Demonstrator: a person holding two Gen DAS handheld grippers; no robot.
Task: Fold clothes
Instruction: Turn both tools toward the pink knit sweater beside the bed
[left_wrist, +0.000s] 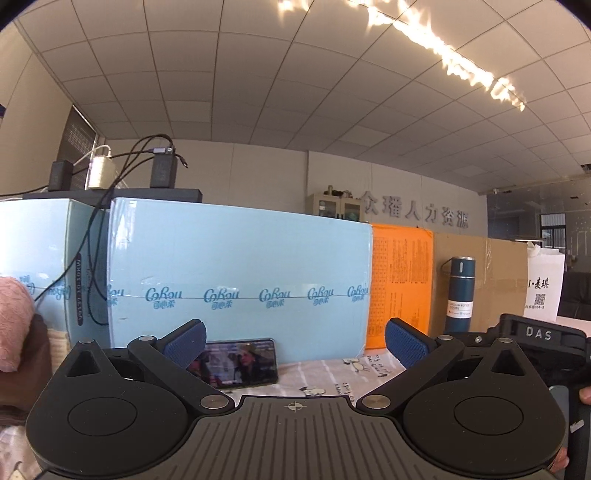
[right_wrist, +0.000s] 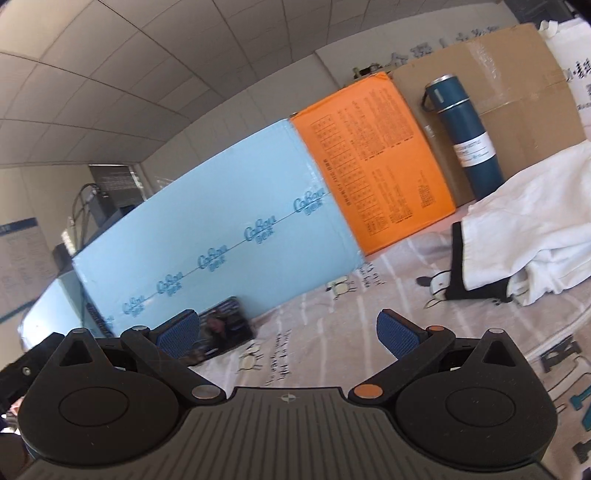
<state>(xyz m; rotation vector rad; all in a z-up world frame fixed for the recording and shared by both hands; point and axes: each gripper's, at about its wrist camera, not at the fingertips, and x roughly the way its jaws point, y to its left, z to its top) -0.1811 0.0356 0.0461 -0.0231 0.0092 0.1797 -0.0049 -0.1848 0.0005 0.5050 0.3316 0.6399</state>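
A crumpled white garment (right_wrist: 532, 229) with a black band along one edge lies on the patterned sheet (right_wrist: 332, 302) at the right of the right wrist view. My right gripper (right_wrist: 288, 334) hovers open above the sheet, well left of the garment, with nothing between its blue pads. In the left wrist view my left gripper (left_wrist: 295, 345) is open too, held level and facing the boxes, holding nothing. A pink fluffy cloth (left_wrist: 14, 325) shows at that view's left edge. The other gripper's black body (left_wrist: 539, 343) shows at the right.
A light blue box (left_wrist: 240, 273), an orange box (left_wrist: 402, 284) and a cardboard box (right_wrist: 517, 88) wall off the far side. A dark teal flask (right_wrist: 465, 136) stands before the cardboard. A phone (left_wrist: 240, 363) leans on the blue box. Chargers and cables (left_wrist: 110, 173) sit on top.
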